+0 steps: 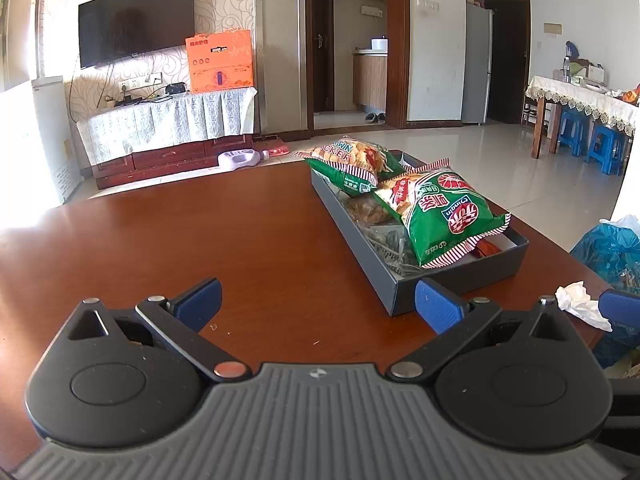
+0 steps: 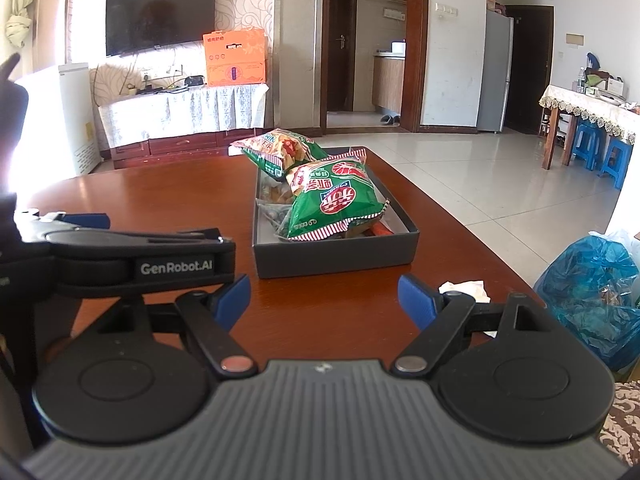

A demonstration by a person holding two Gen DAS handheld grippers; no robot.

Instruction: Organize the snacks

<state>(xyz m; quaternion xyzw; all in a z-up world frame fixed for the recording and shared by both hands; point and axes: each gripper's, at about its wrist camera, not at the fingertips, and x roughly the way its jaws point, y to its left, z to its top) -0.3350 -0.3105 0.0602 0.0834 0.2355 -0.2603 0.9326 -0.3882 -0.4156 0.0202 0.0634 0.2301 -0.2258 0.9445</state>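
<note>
A dark grey box (image 1: 452, 276) (image 2: 336, 254) stands on the brown table and holds several snack packs. A green chip bag (image 1: 448, 216) (image 2: 336, 204) lies on top at the near end. A second green and yellow bag (image 1: 352, 164) (image 2: 280, 150) lies at the far end. Clear packs of snacks (image 1: 372, 212) (image 2: 272, 216) lie under them. My left gripper (image 1: 318, 306) is open and empty, just left of the box's near corner. My right gripper (image 2: 324, 300) is open and empty, in front of the box. The left gripper's body (image 2: 132, 256) shows in the right wrist view.
A crumpled white tissue (image 1: 582, 306) (image 2: 466, 290) lies on the table near the right edge. A blue plastic bag (image 1: 612, 252) (image 2: 588, 292) stands off the table's right side. The brown table (image 1: 200, 232) (image 2: 160, 192) spreads to the left of the box.
</note>
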